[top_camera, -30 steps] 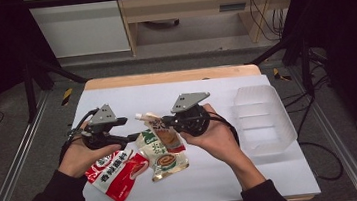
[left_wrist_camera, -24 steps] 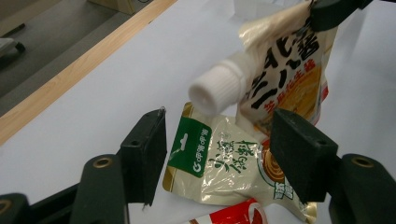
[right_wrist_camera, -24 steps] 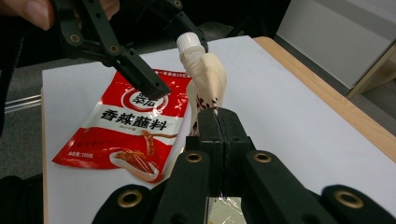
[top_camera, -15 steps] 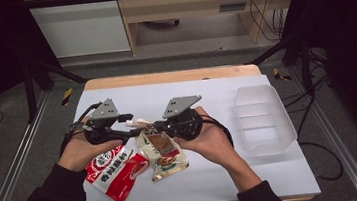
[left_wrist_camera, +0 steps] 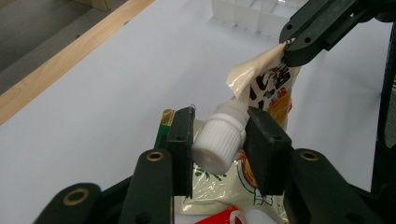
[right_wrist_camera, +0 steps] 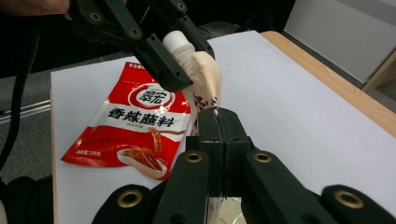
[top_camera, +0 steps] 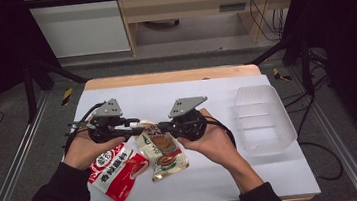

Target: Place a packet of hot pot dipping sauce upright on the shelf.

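In the high view I hold the pouch [top_camera: 164, 150] at table centre between both tools: the left gripper [top_camera: 131, 127] meets it from 9 o'clock and the right gripper [top_camera: 165, 127] from 3 o'clock, with the pouch body trailing toward 6 o'clock onto the table [top_camera: 206, 92]. A red packet [top_camera: 118, 169] lies just beside it at 7 o'clock, partly under my left hand [top_camera: 87, 149], and a clear tub [top_camera: 263, 119] stands well apart at 3 o'clock. In the left gripper view the jaws have just been closing and now stand against both sides of the white cap [left_wrist_camera: 218, 142]; the pads appear to touch its ribbed wall, so I judge it clamped on the cap, though lightly. Risk one: if that clamp is weak, the ribbed cap may spin free between the pads when I twist, with no unscrewing. Risk two: the cap sits tilted in the jaws, so turning could cock it off the thread. In the right gripper view the jaws are fully together, pinching the pouch's upper film edge at 12 o'clock. Risk three: that hold is on thin film, not the spout, so torque may wring or tear the film, or pull it out. Risk four: squeezing the body once the cap loosens could push sauce out onto the packet below.
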